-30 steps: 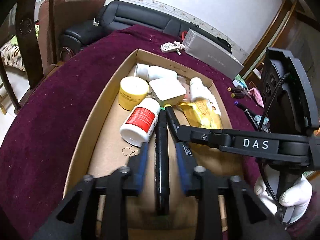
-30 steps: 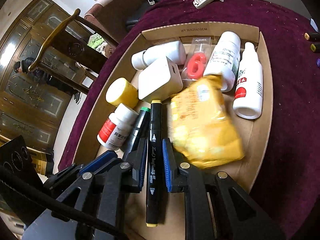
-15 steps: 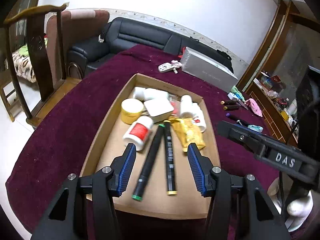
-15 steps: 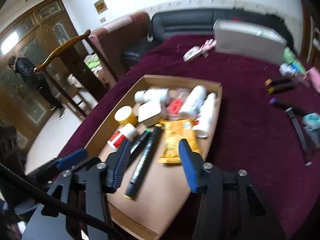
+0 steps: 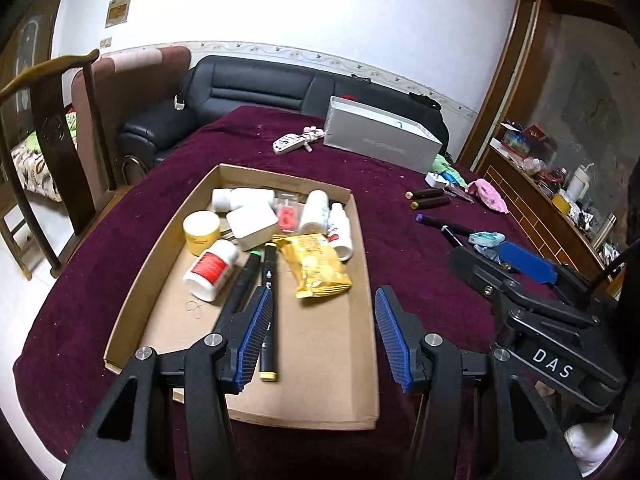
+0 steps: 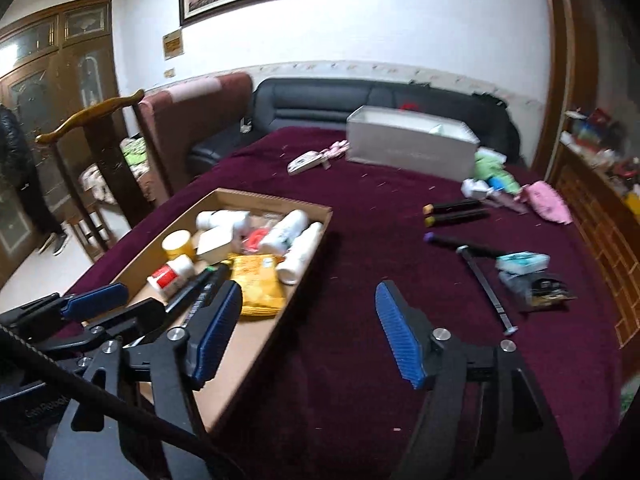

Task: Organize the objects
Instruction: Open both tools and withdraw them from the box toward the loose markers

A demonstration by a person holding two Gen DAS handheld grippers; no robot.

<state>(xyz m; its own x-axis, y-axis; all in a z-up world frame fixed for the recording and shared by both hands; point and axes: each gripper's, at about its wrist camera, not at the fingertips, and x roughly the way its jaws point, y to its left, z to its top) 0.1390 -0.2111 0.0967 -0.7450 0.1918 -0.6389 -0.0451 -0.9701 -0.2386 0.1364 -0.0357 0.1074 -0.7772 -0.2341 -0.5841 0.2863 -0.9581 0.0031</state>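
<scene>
A shallow cardboard tray (image 5: 362,264) (image 6: 276,200) lies on a maroon tablecloth. It holds two black markers (image 5: 269,280) (image 6: 200,286), a yellow snack packet (image 5: 314,266) (image 6: 256,280), several white bottles (image 5: 210,268), a yellow jar (image 5: 201,232) and a white box (image 5: 252,222). My left gripper (image 5: 320,336) is open and empty above the tray's near end. My right gripper (image 6: 308,332) is open and empty above the cloth to the right of the tray. Three more markers (image 6: 456,212) lie on the cloth at the right.
A grey box (image 5: 380,140) and a key fob (image 5: 288,145) lie at the far side. A pink item (image 6: 548,200), a teal packet (image 6: 522,260) and a metal tool (image 6: 486,288) lie at the right. A wooden chair (image 5: 48,120) and a black sofa (image 5: 248,88) stand beyond.
Both grippers let go of the black markers, opened wide and drew back and up from the tray. The markers now lie in the tray. The right gripper swung toward the right.
</scene>
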